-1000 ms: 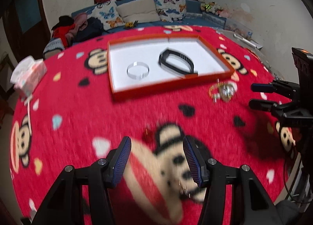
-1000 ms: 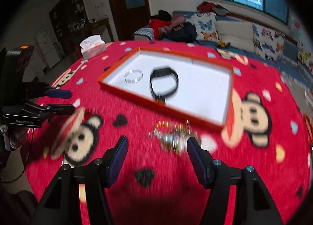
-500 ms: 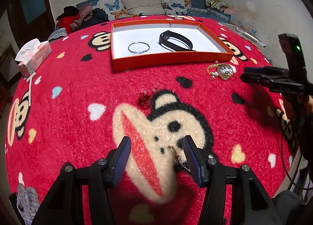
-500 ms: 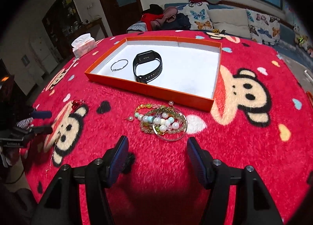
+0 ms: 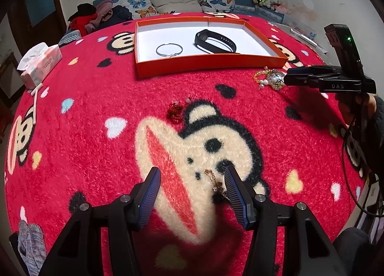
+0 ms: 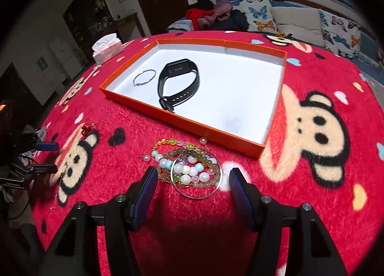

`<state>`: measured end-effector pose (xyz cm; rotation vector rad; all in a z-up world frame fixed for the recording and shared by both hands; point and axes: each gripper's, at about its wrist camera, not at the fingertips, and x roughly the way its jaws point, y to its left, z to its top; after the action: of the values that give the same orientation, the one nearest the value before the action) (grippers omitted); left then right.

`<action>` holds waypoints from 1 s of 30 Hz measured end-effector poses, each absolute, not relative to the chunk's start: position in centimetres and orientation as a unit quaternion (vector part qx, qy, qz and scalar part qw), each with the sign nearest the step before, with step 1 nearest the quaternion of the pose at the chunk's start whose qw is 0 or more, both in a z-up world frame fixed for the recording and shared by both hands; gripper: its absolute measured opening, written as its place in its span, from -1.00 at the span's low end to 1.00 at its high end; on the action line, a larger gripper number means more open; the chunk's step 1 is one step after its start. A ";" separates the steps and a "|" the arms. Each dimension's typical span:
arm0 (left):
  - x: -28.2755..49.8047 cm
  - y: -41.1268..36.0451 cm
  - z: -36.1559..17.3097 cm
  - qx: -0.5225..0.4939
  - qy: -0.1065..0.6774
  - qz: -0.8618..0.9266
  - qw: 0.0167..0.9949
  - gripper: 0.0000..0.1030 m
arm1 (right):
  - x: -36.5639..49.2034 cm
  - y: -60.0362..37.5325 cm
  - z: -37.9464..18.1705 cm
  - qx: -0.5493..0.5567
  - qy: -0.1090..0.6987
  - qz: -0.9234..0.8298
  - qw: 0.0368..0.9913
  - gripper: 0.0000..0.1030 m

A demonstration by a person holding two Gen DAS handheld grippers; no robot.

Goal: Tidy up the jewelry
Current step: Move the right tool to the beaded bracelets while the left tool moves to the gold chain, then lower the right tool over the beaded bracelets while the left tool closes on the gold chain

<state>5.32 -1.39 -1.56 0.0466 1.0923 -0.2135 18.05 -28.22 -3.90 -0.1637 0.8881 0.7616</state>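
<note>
While my left claw (image 5: 190, 184) stands apart over the small gold earring (image 5: 216, 183) on the counter (image 5: 96, 146), my right claw (image 6: 189, 180) – apart too – frames the bead bracelets (image 6: 189, 168) beside the orange tray (image 6: 216, 132). Both are light, loose and slippery; I would pinch the beads, not the thin hoop.

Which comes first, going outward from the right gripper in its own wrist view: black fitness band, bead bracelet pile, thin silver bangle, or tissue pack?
From the right gripper:
1. Bead bracelet pile, between the fingers.
2. Black fitness band, in the tray.
3. Thin silver bangle, tray's left.
4. Tissue pack, far left.
</note>
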 end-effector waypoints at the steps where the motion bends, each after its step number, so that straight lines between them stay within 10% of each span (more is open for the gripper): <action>1: 5.4 -1.4 -1.6 0.021 0.519 -0.101 0.848 0.15 | 18.0 -28.2 -4.0 -0.079 0.419 0.361 0.830 0.32; 30: 6.3 -1.5 -2.5 0.020 0.529 -0.103 0.842 0.15 | 19.1 -27.1 -4.4 -0.128 0.409 0.397 0.811 0.32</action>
<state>6.31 -1.53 -2.49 0.0426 1.1170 -0.2180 19.08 -27.05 -4.44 -0.2733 0.8747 0.8491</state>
